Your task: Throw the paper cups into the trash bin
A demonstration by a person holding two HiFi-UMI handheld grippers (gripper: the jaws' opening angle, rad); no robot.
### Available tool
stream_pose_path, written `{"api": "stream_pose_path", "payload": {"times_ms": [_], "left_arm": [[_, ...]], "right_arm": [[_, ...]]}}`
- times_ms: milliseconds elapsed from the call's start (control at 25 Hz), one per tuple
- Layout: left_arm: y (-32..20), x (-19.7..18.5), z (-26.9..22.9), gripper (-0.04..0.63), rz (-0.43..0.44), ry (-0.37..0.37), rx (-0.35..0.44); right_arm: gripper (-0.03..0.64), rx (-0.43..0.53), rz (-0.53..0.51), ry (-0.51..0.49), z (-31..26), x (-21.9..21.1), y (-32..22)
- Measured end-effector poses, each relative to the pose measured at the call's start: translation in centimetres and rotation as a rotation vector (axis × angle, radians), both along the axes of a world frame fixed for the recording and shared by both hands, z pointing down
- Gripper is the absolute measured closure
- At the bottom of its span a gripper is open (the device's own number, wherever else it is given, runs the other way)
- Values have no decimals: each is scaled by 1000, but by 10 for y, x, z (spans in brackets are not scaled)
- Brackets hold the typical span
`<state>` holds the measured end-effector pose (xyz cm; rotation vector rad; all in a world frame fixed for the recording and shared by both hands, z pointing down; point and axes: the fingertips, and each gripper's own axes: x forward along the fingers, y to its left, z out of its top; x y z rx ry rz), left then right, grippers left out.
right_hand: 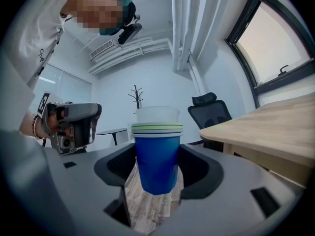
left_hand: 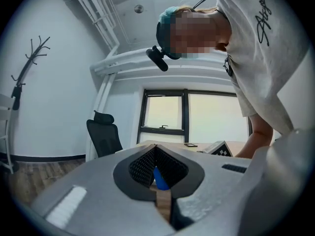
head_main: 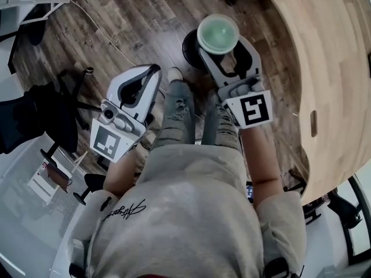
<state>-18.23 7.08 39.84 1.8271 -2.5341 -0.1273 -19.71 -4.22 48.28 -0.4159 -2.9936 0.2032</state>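
— Several cups, or just the one?

— Several. It's a stack of paper cups (right_hand: 157,151). The outer one is blue, green and white rims are banded above it, and a white cup stands highest. The right gripper (head_main: 225,51) has the stack clamped upright, with one jaw pressed against each side of the blue wall.

— Where is that from the counter?

— Just off the counter's (head_main: 324,68) curved edge, not over it. The stack hangs above the wooden floor (head_main: 116,22), clear of the boards.

— And the bin?

— I'd say the trash bin (head_main: 189,48) is that dark round shape on the floor under the stack. It peeks out on the side away from the counter. The cups and the gripper cover most of it, so I can't tell how exactly the stack lines up with its mouth.

— What about the other hand?

— The left gripper (head_main: 152,69) is farther from the counter, beyond the person's legs (head_main: 179,112) in torn jeans. Its jaws are pressed together at the tips and hold nothing. A sliver of blue shows through the gap behind the pads, and I can't tell what it is.

— Anything else about?

— A black office chair (head_main: 52,117) stands well away from the counter, out past the left gripper. A coat stand (right_hand: 138,95) is by the far wall, also well apart from the counter.
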Motion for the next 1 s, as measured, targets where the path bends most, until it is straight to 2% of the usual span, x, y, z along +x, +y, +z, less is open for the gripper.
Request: {"api": "stream_pose_path", "payload": {"times_ms": [320, 720, 1000], "left_arm": [[-6, 5, 44, 592, 10, 37, -34], [-11, 10, 89, 592, -1, 93, -31], [-12, 11, 120, 592, -1, 120, -39]], "right_arm": [[339, -26, -38, 84, 66, 8, 10], [339, -74, -55, 201, 154, 18, 22], [339, -74, -77, 284, 214, 22, 30]]}}
